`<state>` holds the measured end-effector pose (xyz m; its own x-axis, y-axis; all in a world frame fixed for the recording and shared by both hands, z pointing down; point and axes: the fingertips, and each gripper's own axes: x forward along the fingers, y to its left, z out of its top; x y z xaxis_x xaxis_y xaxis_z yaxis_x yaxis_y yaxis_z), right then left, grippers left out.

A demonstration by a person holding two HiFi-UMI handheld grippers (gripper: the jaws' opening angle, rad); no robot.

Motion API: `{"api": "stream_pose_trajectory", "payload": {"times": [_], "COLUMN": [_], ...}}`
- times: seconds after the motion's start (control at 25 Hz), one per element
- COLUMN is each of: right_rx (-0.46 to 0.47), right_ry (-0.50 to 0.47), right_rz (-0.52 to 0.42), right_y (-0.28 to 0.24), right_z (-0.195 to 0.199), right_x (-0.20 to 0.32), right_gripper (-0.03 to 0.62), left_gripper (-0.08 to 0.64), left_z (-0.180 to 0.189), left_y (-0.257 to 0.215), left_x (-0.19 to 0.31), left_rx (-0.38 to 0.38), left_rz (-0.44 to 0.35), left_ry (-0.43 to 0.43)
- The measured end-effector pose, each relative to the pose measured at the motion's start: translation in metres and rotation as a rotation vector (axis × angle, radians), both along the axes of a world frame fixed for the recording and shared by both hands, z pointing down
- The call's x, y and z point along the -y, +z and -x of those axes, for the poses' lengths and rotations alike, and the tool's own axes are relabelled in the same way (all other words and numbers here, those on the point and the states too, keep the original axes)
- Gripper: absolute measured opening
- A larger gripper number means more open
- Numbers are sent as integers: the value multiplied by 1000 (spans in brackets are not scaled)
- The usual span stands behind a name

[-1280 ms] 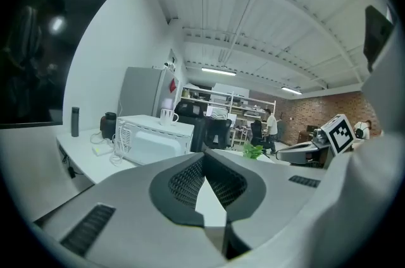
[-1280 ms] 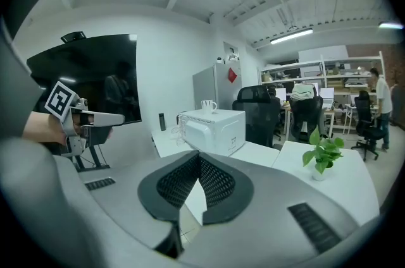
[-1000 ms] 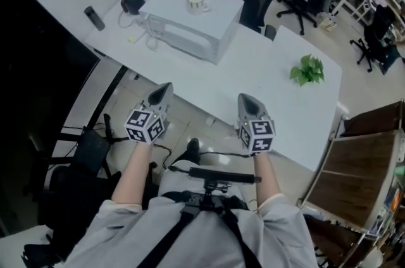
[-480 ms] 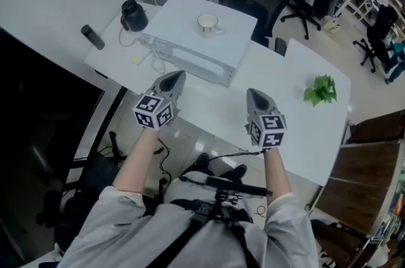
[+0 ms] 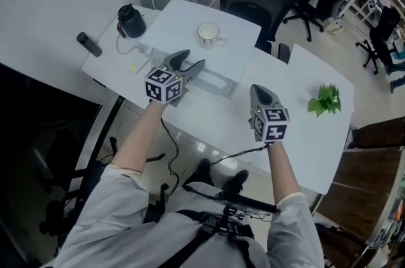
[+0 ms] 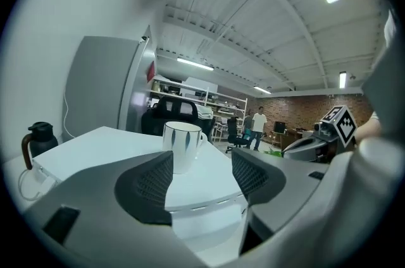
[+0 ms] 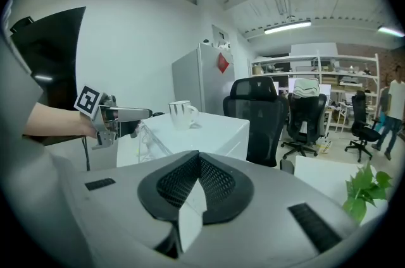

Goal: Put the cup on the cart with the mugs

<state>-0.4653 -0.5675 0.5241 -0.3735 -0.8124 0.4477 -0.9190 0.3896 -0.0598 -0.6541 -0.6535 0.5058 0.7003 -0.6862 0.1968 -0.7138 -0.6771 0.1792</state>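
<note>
Currently: reach step. White ceramic cup with dark stripes [image 6: 183, 145] stands upright on a white box-shaped unit [image 5: 174, 23], just beyond my left gripper [image 6: 201, 175], whose jaws are opening with nothing between them. My right gripper [image 7: 197, 179]: jaws pressed together, empty. Next, I judge: advance, straddle the cup, close.

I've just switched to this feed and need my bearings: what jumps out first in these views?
A white cup with dark stripes stands alone on top of a white appliance at the far side of the table. The left tongs point straight at it, opening, with nothing between them; the right tongs hang shut over the table. A small green plant sits off to the right.
</note>
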Motion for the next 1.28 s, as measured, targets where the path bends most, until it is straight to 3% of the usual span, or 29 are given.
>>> {"api": "stream_pose_trajectory", "payload": {"times": [0.2, 0.48, 0.64, 0.88, 1.2, 1.28], "right_rx": [-19, -66, -18, 11, 42, 50], "right_ry": [17, 8, 29, 55, 76, 85], "right_rz": [-21, -43, -14, -18, -12, -11], "right_y": [-6, -5, 1, 1, -1, 1], "right_z": [0, 15, 19, 22, 21, 20], "right_x": [36, 94, 119, 138, 145, 146], "right_gripper": [6, 6, 6, 6, 6, 6], "left_gripper": [402, 462, 491, 494, 491, 458], "left_z": [-9, -23, -35, -47, -56, -58], "left_y": [-2, 2, 3, 7, 10, 12], "left_x": [37, 72, 83, 99, 111, 112], "left_rx": [15, 50, 76, 118, 102, 100], "left_rz": [-16, -1, -2, -9, -7, -13], "left_ry": [27, 67, 105, 146, 167, 165]}}
